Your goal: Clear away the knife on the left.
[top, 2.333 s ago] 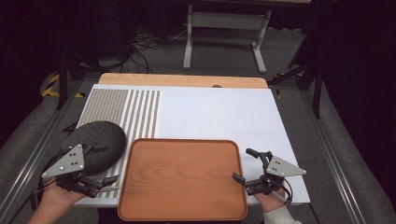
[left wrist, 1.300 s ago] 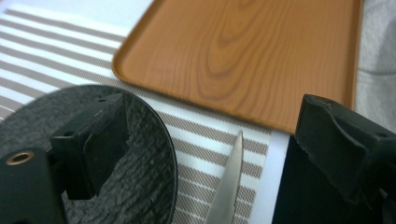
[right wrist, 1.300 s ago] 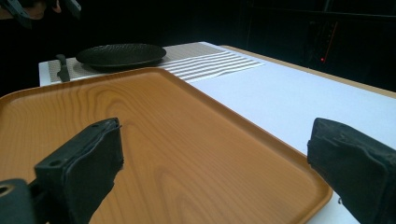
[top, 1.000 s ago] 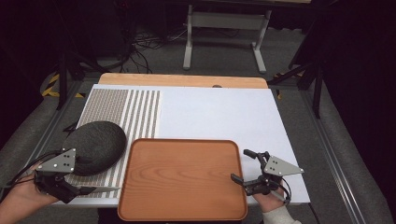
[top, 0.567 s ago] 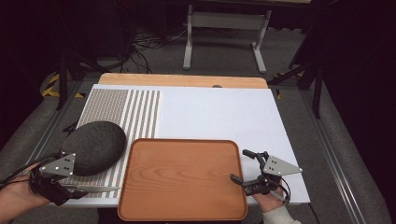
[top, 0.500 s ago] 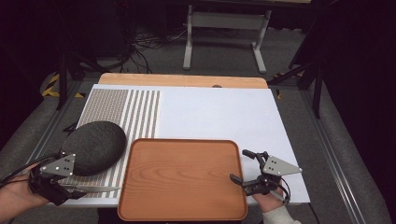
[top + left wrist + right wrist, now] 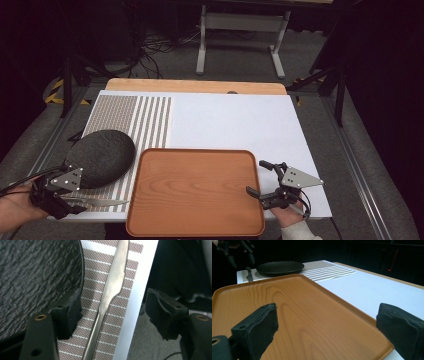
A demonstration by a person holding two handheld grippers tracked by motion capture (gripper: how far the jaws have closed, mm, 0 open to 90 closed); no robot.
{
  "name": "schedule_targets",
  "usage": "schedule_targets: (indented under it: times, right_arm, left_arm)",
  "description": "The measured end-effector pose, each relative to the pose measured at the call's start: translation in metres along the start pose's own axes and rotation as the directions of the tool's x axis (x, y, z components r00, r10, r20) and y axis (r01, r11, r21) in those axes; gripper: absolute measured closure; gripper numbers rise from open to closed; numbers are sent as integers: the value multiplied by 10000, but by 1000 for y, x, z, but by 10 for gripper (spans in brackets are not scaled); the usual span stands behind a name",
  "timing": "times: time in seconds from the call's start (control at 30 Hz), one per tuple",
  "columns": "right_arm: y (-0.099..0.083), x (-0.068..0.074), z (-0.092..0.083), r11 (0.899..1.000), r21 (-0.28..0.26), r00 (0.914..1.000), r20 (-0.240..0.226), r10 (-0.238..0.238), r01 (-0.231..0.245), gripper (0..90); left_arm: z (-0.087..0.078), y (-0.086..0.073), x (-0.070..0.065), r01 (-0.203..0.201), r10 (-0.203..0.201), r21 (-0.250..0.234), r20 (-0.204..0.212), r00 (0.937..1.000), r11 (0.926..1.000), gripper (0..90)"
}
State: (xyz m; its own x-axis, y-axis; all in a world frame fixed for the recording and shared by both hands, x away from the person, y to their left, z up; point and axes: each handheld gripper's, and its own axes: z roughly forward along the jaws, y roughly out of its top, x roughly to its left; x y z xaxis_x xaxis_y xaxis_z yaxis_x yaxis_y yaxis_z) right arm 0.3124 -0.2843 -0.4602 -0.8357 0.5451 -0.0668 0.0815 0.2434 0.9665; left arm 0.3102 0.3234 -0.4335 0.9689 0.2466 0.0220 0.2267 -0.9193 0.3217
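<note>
A slim metal table knife lies flat on the striped mat near the tabletop's front-left corner, close to the front edge. Its surface is dull silver, a little mottled. In the left gripper view the narrow handle widens into a blade with a faintly notched edge. In the high view its blade points toward the tray.

The left gripper hovers over the knife with its jaws spread wide, one on each side of the handle, gripping nothing. One jaw sits over the plate's rim, the other beyond the mat's edge.

Just behind the knife rests a round, black plate with a rough, bark-like texture and a smooth raised rim. The mat under both is printed with bands of fine brown dots on white. The rest of the tabletop is plain white with a pale wood strip along the far edge.

The tray is a rounded rectangle of orange-brown wood with visible grain and a low lip, at the front edge, middle. The right gripper rests at the tray's right edge, jaws wide apart and empty.
</note>
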Motion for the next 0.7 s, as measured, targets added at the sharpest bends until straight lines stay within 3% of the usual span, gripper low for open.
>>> schedule_targets:
  times: [0.23,0.33,0.4,0.47,0.7]
  right_arm:
    - [0,0,1,10000,-5,10000,-36,-21,21,43]
    - [1,1,1,10000,10,10000,-75,-18,18,44]
    - [2,1,0,10000,-25,10000,-34,-69,69,44]
    - [2,1,-2,9999,-124,10000,-13,-44,44,44]
    - [2,1,-1,10000,-70,10000,-25,-27,27,44]
  left_arm:
    - [6,-1,2,-154,146,753,116,9998,9970,393]
    - [9,-2,4,-224,246,1323,-151,9996,9910,399]
    - [10,-2,4,-261,271,1444,-47,9996,9892,444]
    - [12,-1,4,-509,543,1963,-123,9984,9792,486]
    - [15,0,8,-759,810,2433,-108,9967,9670,580]
